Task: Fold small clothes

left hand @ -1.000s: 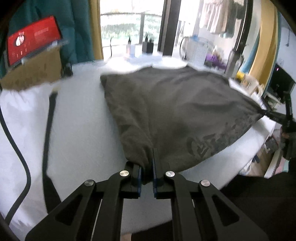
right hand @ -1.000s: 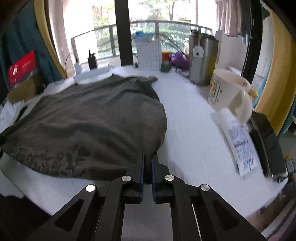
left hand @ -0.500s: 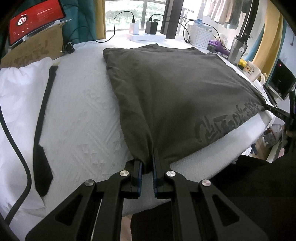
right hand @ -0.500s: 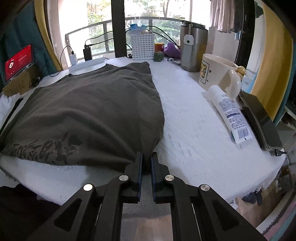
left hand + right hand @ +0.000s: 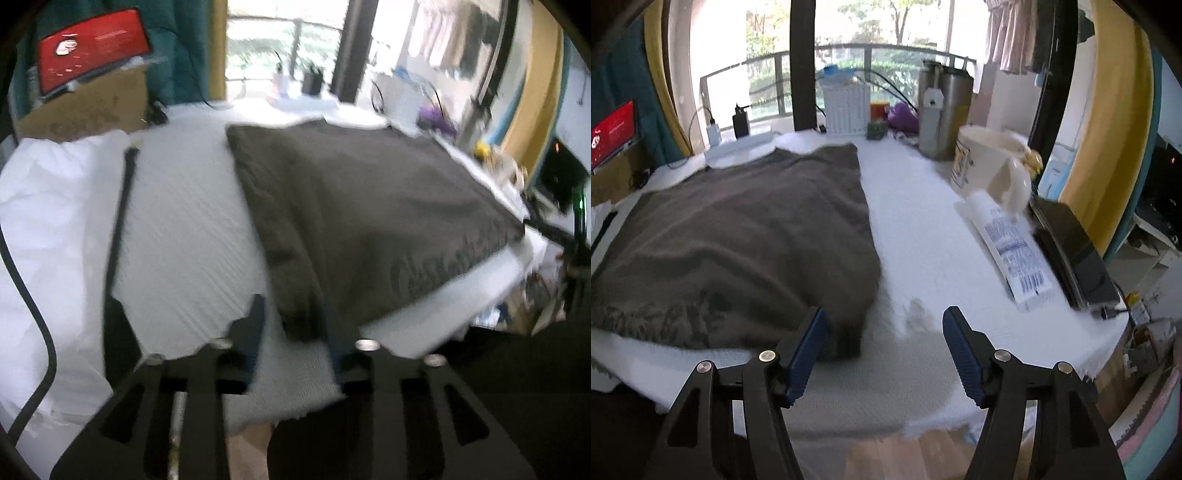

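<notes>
One dark grey garment [image 5: 738, 236] lies spread flat on the white-covered surface [image 5: 923, 229], its near edge with a faint printed pattern running along the surface's near edge. Two tools are at that edge, one at each near corner of the garment.

The left tool [image 5: 295, 317] has just been opening; its two fingers stand partly apart with the garment's near left corner lying loose between them, the pads not pressing on it. The right tool [image 5: 882, 332] has also just been opening and now stands wide; the near right corner of the garment lies just inside its left finger [image 5: 809, 343], not gripped.

To the right of the garment, well apart from it, lie one white tube [image 5: 1008, 251] and one black flat case [image 5: 1075, 254]. Farther back stand one cream mug [image 5: 993, 162], one steel canister [image 5: 943, 110] and one white basket [image 5: 847, 107]. Left of the garment lies one black strap [image 5: 120, 236] beside a white cloth [image 5: 55, 221]. The left view is blurred.
</notes>
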Motion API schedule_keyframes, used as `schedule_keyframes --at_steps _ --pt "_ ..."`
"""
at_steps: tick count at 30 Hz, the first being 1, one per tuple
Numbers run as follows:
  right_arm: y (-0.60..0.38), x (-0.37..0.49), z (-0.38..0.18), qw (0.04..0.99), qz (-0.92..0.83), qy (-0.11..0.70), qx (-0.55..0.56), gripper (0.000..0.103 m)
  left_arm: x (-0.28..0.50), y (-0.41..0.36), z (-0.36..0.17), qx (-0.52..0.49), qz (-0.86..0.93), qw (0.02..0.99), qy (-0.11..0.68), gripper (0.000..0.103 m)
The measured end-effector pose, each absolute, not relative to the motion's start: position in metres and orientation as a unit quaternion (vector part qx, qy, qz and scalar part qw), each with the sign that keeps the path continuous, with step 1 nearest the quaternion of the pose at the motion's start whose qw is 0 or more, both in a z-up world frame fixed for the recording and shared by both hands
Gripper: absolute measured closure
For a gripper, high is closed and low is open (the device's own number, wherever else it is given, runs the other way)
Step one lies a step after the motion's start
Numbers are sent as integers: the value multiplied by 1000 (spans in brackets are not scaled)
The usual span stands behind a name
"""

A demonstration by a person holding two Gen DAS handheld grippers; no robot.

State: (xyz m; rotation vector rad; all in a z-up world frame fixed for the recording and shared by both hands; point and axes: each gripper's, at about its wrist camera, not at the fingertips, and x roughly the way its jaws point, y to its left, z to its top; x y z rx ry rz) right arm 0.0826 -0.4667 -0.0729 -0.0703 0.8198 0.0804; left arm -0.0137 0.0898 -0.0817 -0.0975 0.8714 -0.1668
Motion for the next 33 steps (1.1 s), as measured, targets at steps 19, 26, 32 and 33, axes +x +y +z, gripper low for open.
schedule_keyframes --at_steps 19,26,32,33 --pt "-415 97 -105 902 87 414 -84 35 14 99 -115 -19 12 889 458 57" --pt "-417 106 -96 904 83 414 -69 34 29 104 -102 -28 11 896 443 57" --pt "-414 122 -86 906 92 408 -60 33 62 99 -95 -36 2 900 434 57" --pt "-413 125 -85 906 93 409 -59 33 69 98 -95 -37 1 900 435 57"
